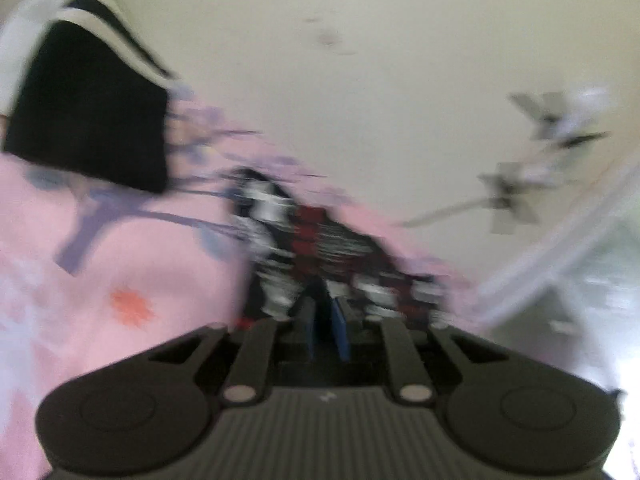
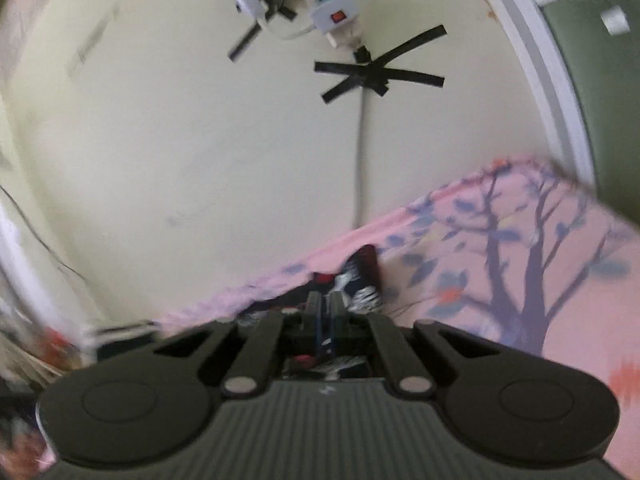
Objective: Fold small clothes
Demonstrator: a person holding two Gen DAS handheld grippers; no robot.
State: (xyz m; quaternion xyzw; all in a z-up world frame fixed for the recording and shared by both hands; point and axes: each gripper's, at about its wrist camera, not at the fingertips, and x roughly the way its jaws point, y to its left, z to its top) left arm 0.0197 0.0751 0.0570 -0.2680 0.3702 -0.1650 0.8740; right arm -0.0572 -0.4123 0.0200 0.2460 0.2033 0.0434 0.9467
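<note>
Right, both the left gripper (image 1: 326, 320) and the right gripper (image 2: 326, 316) are pinching the patterned dark garment (image 1: 320, 240) over the pink bedsheet (image 1: 120, 280), fingers nearly together, so folding is looking underway, with a black-and-white piece (image 1: 88, 112) waiting beyond.

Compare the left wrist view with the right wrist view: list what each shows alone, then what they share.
Left only: a black cloth with white stripes lying on the sheet.
Right only: a clear white power strip with a red switch, fixed to the wall, and a green door.
Both: the pink tree-print sheet, the cream wall, black tape crosses, and a patterned garment at each gripper's nearly shut fingers.
</note>
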